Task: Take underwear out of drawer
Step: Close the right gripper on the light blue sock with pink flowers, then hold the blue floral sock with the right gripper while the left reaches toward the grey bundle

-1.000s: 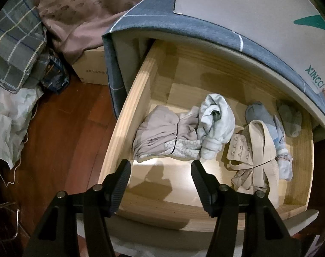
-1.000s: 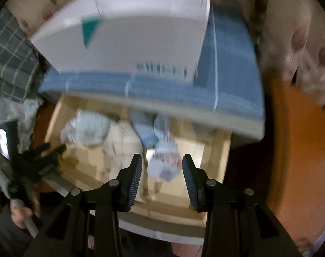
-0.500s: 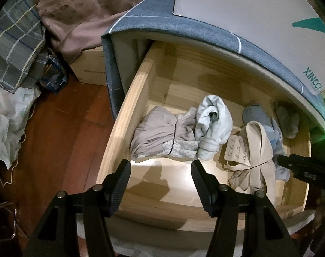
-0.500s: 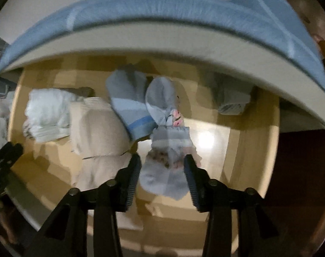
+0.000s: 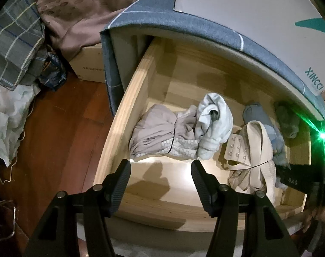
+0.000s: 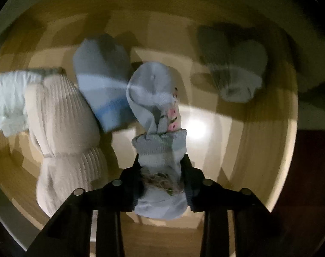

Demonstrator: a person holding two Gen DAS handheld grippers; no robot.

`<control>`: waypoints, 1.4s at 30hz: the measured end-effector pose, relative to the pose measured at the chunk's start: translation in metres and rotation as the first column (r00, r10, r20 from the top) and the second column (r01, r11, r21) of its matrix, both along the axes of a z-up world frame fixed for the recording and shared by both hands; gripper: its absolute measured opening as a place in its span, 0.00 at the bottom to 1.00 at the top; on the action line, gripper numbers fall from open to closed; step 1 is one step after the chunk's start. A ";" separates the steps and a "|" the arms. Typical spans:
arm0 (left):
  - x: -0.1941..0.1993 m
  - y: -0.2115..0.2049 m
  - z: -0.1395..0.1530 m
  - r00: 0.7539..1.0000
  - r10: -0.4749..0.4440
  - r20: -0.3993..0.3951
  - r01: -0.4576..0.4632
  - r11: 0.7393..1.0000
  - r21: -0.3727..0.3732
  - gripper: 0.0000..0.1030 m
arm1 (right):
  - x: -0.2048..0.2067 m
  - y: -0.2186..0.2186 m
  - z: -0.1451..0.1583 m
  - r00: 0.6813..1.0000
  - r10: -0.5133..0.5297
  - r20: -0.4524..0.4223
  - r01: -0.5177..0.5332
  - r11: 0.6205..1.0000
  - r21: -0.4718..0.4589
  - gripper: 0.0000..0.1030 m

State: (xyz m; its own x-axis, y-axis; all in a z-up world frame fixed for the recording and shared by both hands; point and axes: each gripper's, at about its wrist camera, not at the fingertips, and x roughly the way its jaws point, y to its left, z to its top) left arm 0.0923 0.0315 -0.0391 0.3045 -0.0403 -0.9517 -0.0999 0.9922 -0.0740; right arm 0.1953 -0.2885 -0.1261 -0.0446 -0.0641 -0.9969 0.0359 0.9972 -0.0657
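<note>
Inside the open pale wooden drawer [image 6: 258, 132], the right gripper [image 6: 162, 171] is closing its fingers onto a rolled light-blue knitted garment [image 6: 156, 111]. The left gripper [image 5: 160, 173] is hovering over the drawer's front, fingers spread apart, empty.

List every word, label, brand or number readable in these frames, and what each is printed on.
"XINCCI": teal letters on the white box lying on the cabinet top, read sideways near its corner.
Dark print on the cardboard box on the floor: too small to read.
Pale marks on the right gripper's black body: too blurred to read.
Right wrist view: no text.
</note>
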 end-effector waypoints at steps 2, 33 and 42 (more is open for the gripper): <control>0.000 -0.002 0.000 1.000 -0.002 0.002 0.002 1.000 0.001 0.58 | -0.007 -0.003 -0.001 1.000 -0.012 -0.019 0.012 1.000 0.011 0.29; 0.053 -0.017 0.002 0.876 -0.467 -0.121 0.467 0.884 -0.028 0.58 | -0.042 -0.044 -0.007 0.986 -0.155 -0.069 0.158 0.986 0.054 0.29; 0.075 -0.035 -0.018 0.793 -0.582 -0.180 0.595 0.804 0.019 0.58 | -0.040 -0.027 -0.014 0.985 -0.157 -0.069 0.158 0.987 0.004 0.28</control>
